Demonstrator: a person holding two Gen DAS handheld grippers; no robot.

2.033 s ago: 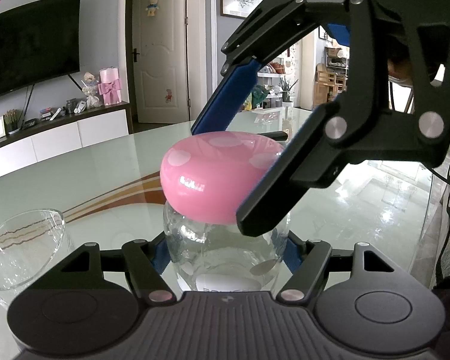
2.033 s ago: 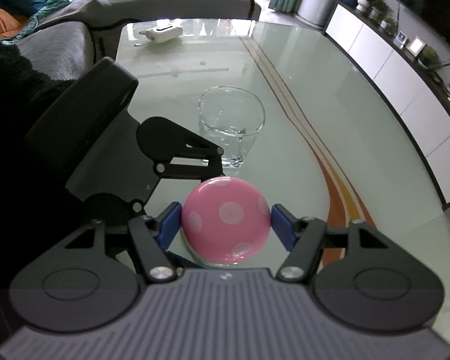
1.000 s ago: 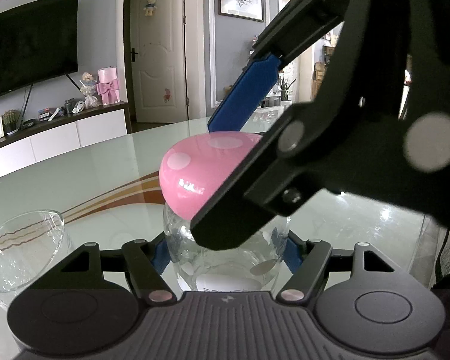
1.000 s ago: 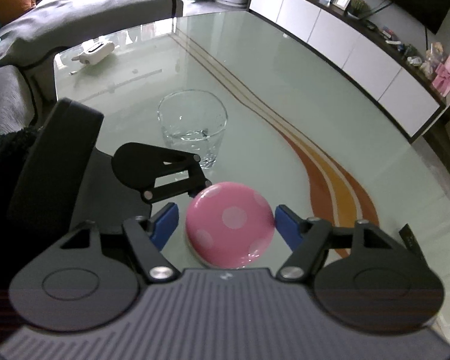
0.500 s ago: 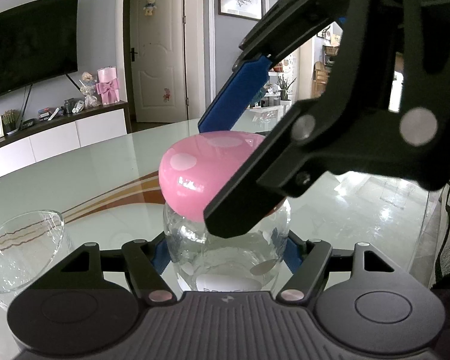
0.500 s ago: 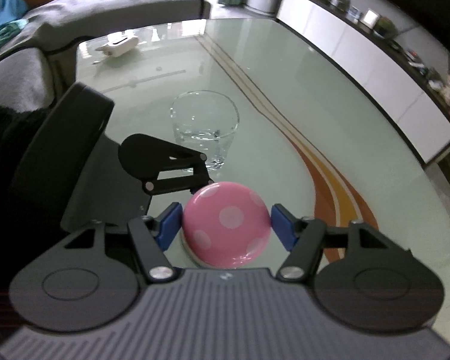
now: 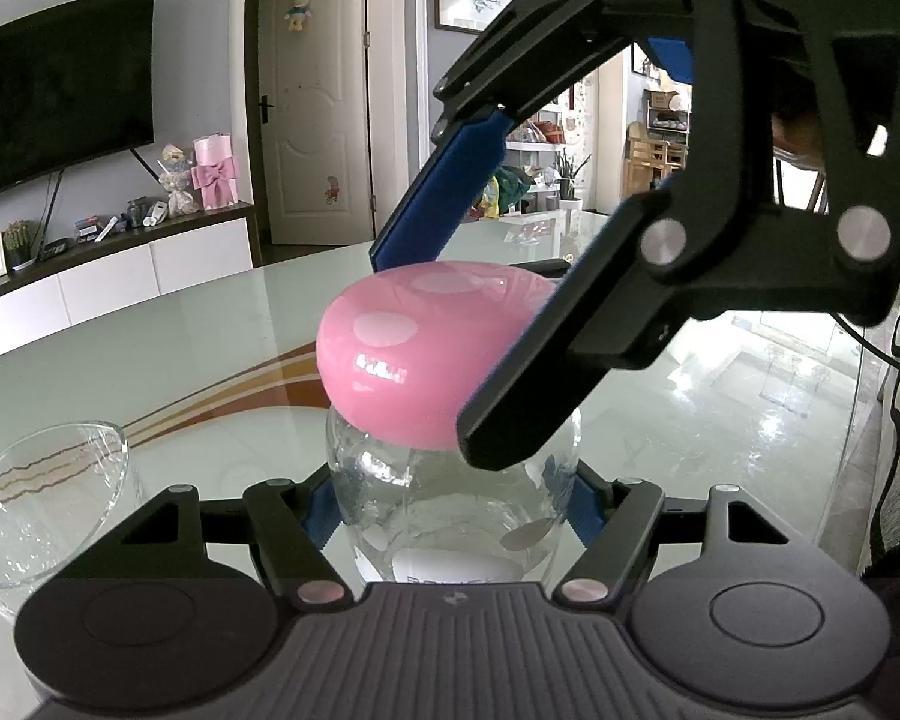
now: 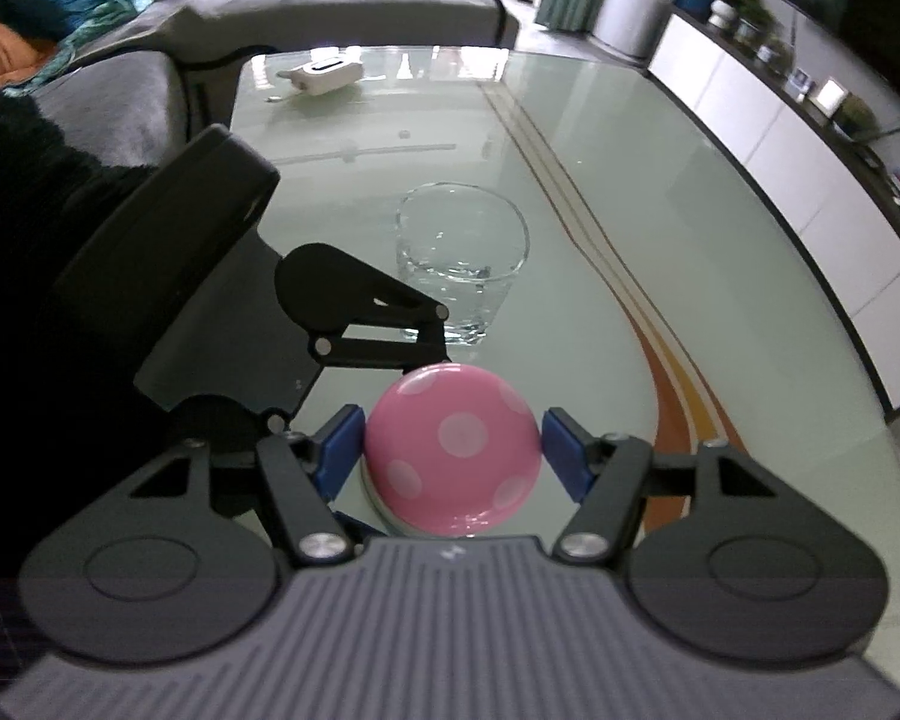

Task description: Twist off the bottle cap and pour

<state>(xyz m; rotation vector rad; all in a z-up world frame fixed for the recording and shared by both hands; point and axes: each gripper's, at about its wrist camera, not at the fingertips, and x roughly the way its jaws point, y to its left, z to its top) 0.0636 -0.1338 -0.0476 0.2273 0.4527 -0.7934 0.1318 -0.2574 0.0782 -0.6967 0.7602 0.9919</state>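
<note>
You are mid-unscrewing: left gripper [image 7: 450, 504] clamps the glass bottle [image 7: 450, 516] at lower centre, right gripper [image 8: 453, 459] pinches the pink cap [image 8: 453, 465]; next, twist again, then lift.

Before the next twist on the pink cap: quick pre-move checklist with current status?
1. Left gripper clamped on the bottle body: ok, blue pads on both sides of the glass.
2. Right gripper set on the pink cap: ok, pads against both sides.
3. Cap seated on the neck: ok, no gap shows in the left wrist view; how far it is unscrewed, cannot tell.
4. Bottle upright on the glass table: ok.
5. Drinking glass upright and apart from the bottle for the pour: ok.
6. Liquid level in the bottle: cannot tell.
</note>
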